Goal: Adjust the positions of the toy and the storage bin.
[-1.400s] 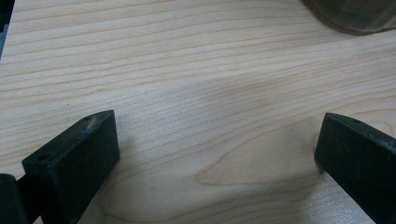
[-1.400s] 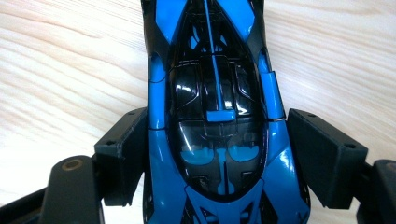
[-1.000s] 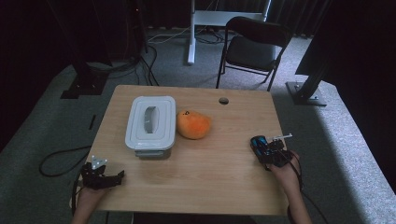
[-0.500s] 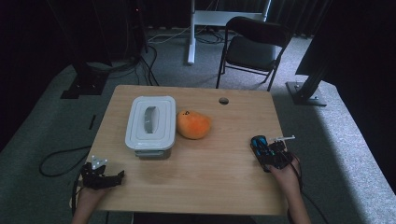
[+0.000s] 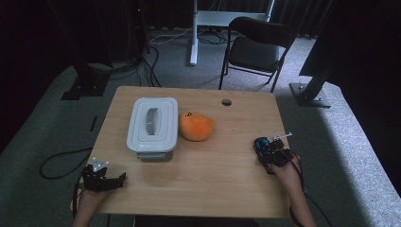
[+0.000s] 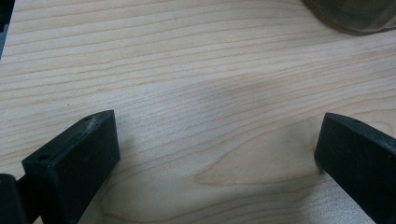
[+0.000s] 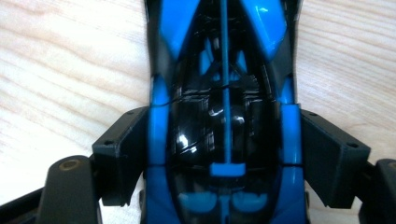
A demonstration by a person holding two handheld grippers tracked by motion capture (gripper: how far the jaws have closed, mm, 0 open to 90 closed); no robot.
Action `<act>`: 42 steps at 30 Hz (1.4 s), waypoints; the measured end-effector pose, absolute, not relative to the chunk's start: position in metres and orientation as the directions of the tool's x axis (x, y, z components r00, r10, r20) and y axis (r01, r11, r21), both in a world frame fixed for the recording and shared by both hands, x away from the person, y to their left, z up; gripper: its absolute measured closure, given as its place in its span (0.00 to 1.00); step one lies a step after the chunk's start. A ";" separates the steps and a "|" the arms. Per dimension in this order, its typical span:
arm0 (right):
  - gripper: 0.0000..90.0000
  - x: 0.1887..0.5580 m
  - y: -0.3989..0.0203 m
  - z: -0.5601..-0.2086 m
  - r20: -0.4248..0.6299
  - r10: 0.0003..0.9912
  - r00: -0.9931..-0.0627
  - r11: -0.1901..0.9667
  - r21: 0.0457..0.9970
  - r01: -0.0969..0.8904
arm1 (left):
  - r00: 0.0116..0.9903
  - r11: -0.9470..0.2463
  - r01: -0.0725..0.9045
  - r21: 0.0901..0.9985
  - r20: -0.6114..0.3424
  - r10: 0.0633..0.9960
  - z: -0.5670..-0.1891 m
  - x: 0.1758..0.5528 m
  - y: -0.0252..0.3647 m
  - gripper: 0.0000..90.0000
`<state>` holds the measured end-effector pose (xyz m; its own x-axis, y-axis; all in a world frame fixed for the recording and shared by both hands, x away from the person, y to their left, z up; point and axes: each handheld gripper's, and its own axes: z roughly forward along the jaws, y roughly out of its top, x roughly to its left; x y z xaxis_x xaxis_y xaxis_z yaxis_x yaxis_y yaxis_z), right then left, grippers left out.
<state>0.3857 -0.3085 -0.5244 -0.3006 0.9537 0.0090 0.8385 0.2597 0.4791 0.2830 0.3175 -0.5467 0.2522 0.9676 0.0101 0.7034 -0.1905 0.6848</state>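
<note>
1. Pale wood tabletop (image 5: pixel 203 184) carries everything; at its near left corner the left gripper (image 5: pixel 105 179) rests with its fingers (image 6: pixel 74 163) spread wide, nothing between them but bare wood.
2. White lidded box (image 5: pixel 152 125) sits left of centre, lid on, with an orange soft toy (image 5: pixel 195 126) just beside its right side.
3. Blue and black toy car (image 7: pixel 224 116) lies near the right edge of the tabletop, well apart from the box and the orange toy.
4. Right gripper (image 5: pixel 271 153) straddles the car, its fingers (image 7: pixel 121 154) pressed on both flanks at mid-body, so the car is grasped.
5. Judging by its glossy shell, the car looks light, stiff and rather slippery; thin parts may snap. Holding across the flat sides at the middle, as now, seems soundest, with gentle pressure.
</note>
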 end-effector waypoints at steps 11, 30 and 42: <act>0.12 0.383 -0.312 -0.530 0.007 0.952 -0.307 0.262 0.500 0.825 | 0.252 -0.190 0.703 0.685 0.010 0.968 -0.547 0.283 0.318 0.00; 0.30 0.368 -0.311 -0.513 0.017 0.971 -0.237 0.188 0.553 0.812 | 0.252 -0.191 0.703 0.685 0.010 0.968 -0.547 0.283 0.318 0.00; 0.30 0.341 -0.337 -0.506 0.052 0.989 -0.139 0.082 0.587 0.806 | 0.252 -0.190 0.703 0.685 0.010 0.968 -0.547 0.283 0.318 0.00</act>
<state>0.3410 -0.3373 -0.5063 -0.1388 0.9889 0.0522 0.8057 0.0821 0.5866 0.2830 0.3175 -0.5467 0.2522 0.9676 0.0099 0.7034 -0.1903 0.6848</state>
